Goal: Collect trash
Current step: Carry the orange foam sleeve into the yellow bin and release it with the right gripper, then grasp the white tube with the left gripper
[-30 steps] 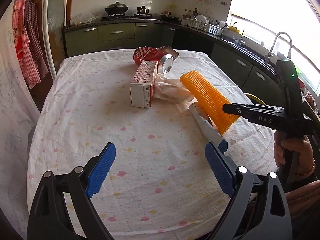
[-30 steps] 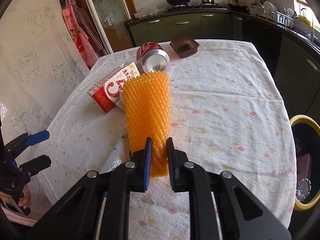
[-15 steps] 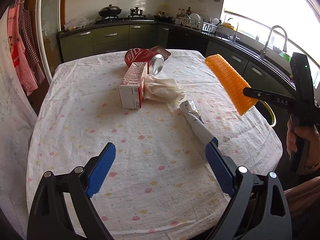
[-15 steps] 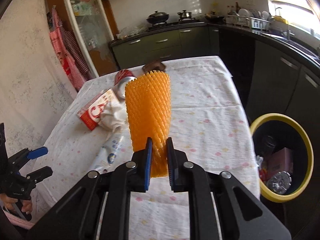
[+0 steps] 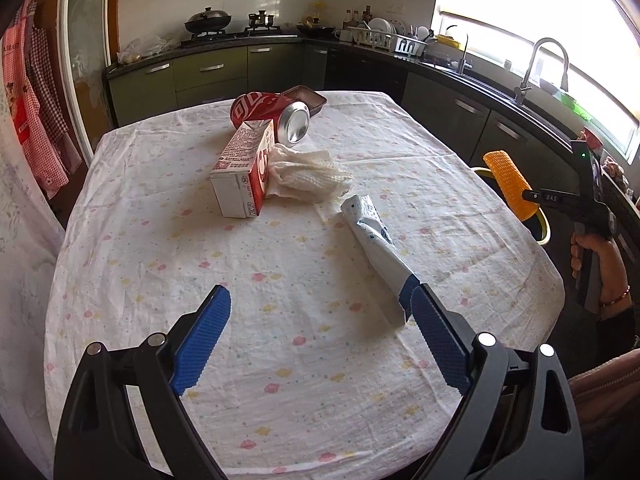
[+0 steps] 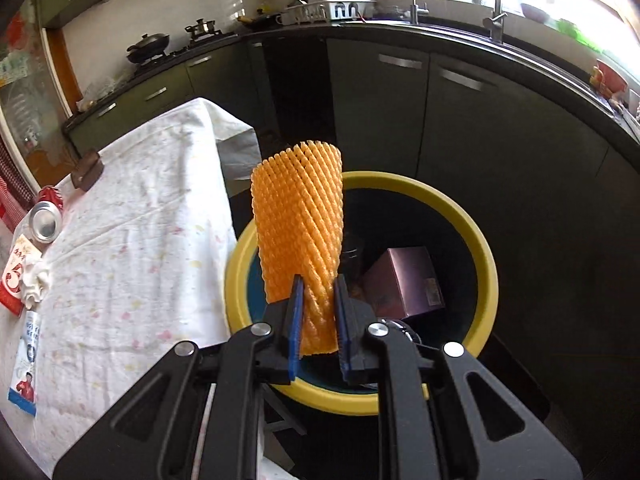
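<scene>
My right gripper [image 6: 318,300] is shut on an orange foam net sleeve [image 6: 300,232] and holds it above the yellow-rimmed trash bin [image 6: 486,256] beside the table; the sleeve also shows in the left wrist view [image 5: 508,182]. My left gripper [image 5: 320,300] is open and empty above the near part of the table. On the table lie a white and blue wrapper [image 5: 376,240], a red and white carton [image 5: 242,178], a crumpled white tissue [image 5: 308,178] and a red can [image 5: 272,114].
The table has a white flowered cloth [image 5: 280,280]. A brown tray [image 5: 308,98] sits behind the can. The bin holds a purple box [image 6: 404,284] and other trash. Dark kitchen cabinets [image 6: 460,120] stand behind the bin.
My right gripper has carried the orange sleeve off the table to the right and now holds it over the bin. The left gripper has stayed open and nearly still.
</scene>
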`<state>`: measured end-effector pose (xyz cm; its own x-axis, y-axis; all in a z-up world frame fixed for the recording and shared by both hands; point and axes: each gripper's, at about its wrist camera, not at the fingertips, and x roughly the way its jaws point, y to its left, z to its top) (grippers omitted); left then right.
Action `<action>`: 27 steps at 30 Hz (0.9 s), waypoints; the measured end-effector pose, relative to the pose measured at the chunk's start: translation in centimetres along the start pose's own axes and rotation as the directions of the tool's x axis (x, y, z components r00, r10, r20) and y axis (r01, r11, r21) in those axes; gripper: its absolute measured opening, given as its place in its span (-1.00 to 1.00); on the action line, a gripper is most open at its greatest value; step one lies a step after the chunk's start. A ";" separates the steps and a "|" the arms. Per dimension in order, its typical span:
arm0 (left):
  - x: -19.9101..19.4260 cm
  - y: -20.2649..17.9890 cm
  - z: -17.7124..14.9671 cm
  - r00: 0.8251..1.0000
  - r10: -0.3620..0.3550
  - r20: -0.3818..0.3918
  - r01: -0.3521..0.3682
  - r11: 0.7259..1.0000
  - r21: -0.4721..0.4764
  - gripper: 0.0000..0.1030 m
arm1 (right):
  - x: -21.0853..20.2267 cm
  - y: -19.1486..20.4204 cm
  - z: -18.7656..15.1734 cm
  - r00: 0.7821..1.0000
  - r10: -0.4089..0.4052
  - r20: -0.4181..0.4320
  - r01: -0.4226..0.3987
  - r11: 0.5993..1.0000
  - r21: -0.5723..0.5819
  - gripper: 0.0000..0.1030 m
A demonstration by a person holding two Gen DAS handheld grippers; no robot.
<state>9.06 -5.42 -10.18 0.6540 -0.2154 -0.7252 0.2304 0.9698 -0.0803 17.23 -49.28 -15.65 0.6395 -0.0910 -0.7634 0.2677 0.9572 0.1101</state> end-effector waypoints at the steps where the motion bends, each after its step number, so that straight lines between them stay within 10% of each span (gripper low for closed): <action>1: 0.1 -0.1 0.0 1.000 -0.001 -0.002 0.001 1.000 0.002 0.76 | 0.6 -0.2 0.0 1.000 -0.009 -0.012 0.009 1.000 0.007 -0.68; 6: 0.4 -0.4 0.1 1.000 -0.007 -0.010 0.007 1.000 0.007 0.76 | 2.5 -1.4 0.0 0.997 -0.071 -0.015 0.071 0.995 0.063 -0.12; 27: 6.3 -4.0 2.4 0.985 -0.093 -0.145 0.089 0.996 -0.031 0.78 | -2.3 2.4 -1.8 0.997 0.038 0.067 -0.037 0.999 -0.025 0.06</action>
<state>13.99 -10.91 -12.76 0.5184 -0.2853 -0.8062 0.2651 0.9499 -0.1658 15.10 -46.30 -14.80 0.6958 -0.0724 -0.7146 0.2259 0.9665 0.1220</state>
